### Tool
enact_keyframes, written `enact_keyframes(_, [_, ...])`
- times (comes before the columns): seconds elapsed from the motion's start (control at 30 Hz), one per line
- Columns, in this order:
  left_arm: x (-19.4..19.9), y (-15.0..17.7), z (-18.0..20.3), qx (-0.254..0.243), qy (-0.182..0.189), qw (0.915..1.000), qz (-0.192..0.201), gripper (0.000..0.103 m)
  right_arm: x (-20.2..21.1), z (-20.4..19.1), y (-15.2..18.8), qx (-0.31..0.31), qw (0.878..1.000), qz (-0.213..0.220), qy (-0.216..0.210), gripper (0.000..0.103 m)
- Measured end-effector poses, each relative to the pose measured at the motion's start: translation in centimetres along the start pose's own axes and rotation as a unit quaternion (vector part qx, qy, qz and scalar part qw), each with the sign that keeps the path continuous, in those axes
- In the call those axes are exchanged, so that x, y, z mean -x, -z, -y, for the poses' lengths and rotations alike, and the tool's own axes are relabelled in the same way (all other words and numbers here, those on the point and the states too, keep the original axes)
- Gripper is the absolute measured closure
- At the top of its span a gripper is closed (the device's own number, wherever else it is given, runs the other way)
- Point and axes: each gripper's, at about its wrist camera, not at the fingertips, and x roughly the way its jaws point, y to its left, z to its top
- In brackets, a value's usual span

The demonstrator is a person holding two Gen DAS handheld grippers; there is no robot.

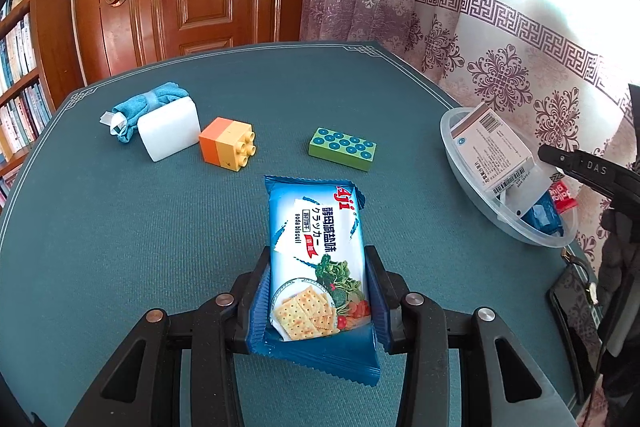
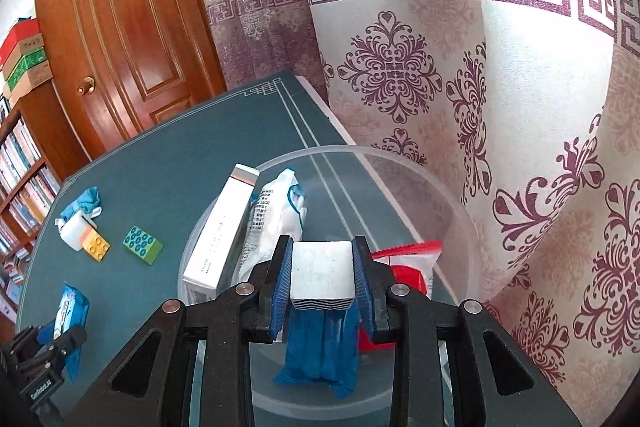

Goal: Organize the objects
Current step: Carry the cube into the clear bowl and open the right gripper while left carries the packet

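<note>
My left gripper (image 1: 318, 259) is shut on a blue soda biscuit packet (image 1: 316, 247) just over the green table; it also shows in the right wrist view (image 2: 68, 311). My right gripper (image 2: 322, 247) is shut on a silver-topped blue packet (image 2: 322, 271) above the clear plastic bowl (image 2: 452, 195). The bowl holds a white box (image 2: 218, 235), a white pouch (image 2: 280, 211) and a red packet (image 2: 408, 267). In the left wrist view the bowl (image 1: 472, 187) sits at the right table edge.
On the table lie a green studded block (image 1: 342, 148), an orange-yellow block (image 1: 228, 144), a white block (image 1: 170, 133) and a blue cloth (image 1: 148, 103). A patterned curtain (image 2: 440, 87) hangs right behind the bowl. A wooden door and a bookshelf stand beyond the table.
</note>
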Motion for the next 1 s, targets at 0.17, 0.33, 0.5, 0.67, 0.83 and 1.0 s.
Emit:
enact_keyframes(0.17, [-0.2, 0.1, 0.6, -0.005, 0.004, 1.0000, -0.003, 0.059, -1.2, 0.4, -1.1, -0.005, 1.000, -0.005, 0.000, 0.072])
enact_keyframes(0.33, [-0.2, 0.1, 1.2, -0.011, 0.009, 0.9999, -0.005, 0.059, -1.4, 0.4, -2.2, -0.014, 1.000, 0.006, -0.005, 0.072])
enact_keyframes(0.5, [-0.1, 0.0, 1.9, -0.015, 0.014, 0.9998, -0.005, 0.059, -0.8, 0.8, -2.0, -0.017, 1.000, 0.010, -0.007, 0.062])
enact_keyframes(0.67, [0.0, -0.1, 2.9, -0.023, 0.020, 0.9995, -0.006, 0.059, 0.4, 1.6, -1.0, -0.019, 1.000, 0.014, -0.005, 0.061])
enact_keyframes(0.83, [0.1, -0.1, 4.2, -0.033, 0.028, 0.9990, -0.007, 0.059, 2.0, 2.4, 0.1, -0.021, 1.000, 0.020, -0.004, 0.061])
enact_keyframes(1.0, [0.3, -0.2, 6.0, -0.047, 0.039, 0.9981, -0.008, 0.059, 3.2, 2.7, 1.6, -0.006, 1.000, 0.017, 0.001, 0.060])
